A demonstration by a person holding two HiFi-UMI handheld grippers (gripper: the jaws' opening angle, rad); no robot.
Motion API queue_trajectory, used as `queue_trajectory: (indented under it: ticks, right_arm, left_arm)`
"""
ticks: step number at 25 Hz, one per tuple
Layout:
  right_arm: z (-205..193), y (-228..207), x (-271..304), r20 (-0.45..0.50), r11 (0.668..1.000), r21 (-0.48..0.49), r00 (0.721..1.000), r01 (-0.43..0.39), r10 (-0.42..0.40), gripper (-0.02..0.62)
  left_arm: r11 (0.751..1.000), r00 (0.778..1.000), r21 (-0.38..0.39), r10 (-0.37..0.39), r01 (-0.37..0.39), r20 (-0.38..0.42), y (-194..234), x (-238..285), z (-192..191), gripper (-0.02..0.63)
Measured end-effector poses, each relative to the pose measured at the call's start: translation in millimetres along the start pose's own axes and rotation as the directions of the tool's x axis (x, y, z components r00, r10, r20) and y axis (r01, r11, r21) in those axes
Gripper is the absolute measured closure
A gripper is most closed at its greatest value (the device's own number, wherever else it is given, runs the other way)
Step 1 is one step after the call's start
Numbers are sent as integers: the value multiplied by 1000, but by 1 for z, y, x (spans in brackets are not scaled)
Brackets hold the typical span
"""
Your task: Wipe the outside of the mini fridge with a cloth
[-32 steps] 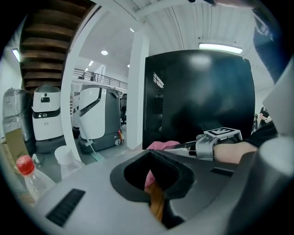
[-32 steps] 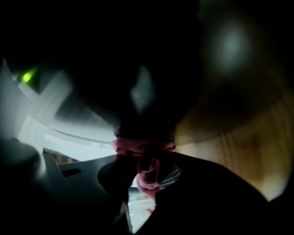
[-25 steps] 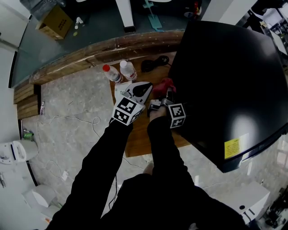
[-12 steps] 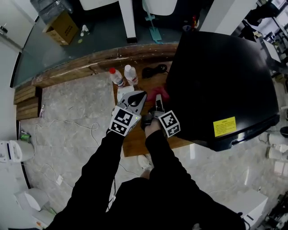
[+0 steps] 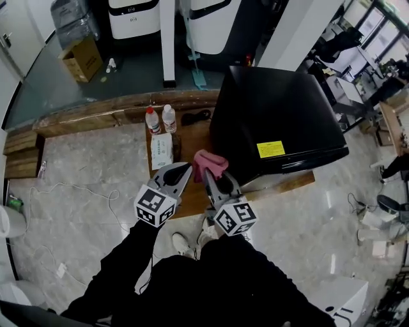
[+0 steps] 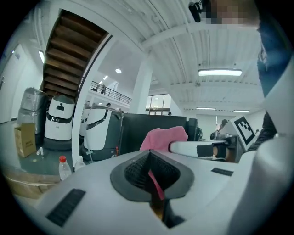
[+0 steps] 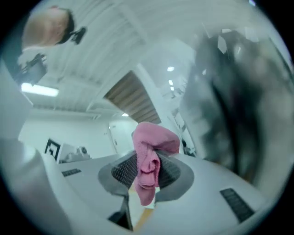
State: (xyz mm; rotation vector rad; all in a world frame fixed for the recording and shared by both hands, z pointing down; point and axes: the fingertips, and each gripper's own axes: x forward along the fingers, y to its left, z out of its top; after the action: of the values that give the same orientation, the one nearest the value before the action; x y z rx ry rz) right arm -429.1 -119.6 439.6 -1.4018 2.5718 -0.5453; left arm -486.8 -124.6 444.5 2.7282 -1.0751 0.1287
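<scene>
The black mini fridge (image 5: 275,121) stands on a low wooden platform (image 5: 291,183), its top bearing a yellow label; it shows dark in the left gripper view (image 6: 151,131) too. A pink cloth (image 5: 208,164) is bunched at the tip of my right gripper (image 5: 209,171), which is shut on it, just off the fridge's near left corner. In the right gripper view the cloth (image 7: 149,160) hangs between the jaws, with the fridge's blurred side (image 7: 239,105) close on the right. My left gripper (image 5: 182,170) is beside it, jaws closed with nothing in them, and sees the cloth (image 6: 163,137) ahead.
Two water bottles (image 5: 160,119) and a white wipes pack (image 5: 162,151) sit on the platform left of the fridge, with a black cable (image 5: 192,117) behind. White machines (image 5: 134,16) and a cardboard box (image 5: 82,59) stand at the back. A white cord (image 5: 83,185) trails over the marble floor.
The head view has pulled back and up, so the fridge looks smaller. Both grippers have drawn back from the fridge's side, the right one still holding the pink cloth.
</scene>
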Motion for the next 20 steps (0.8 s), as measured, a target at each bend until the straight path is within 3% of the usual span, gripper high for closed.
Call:
queue_trajectory:
  ticks: [3,6,13,20]
  right_arm:
    - [23,6,-47,-28,989,-145,999,-20,16,503]
    - [45,4,-83,-46,974,-221,998,-48,39,503]
    - [71,-5,-145,-57,959,-260,994,-109,97,505]
    - [82,-20,-178,-74,940,-299,986,-167,152,505]
  left_arm:
    - [999,999,17,-35,35,15,-44,-20,12,600]
    - [998,998,48,-50,48,42,-80,-27,28,600]
    - [998,996,58,-37,32,87,-143,-36,42,600]
    - [999,996,50,-14,10,92,-181,-14,39,600]
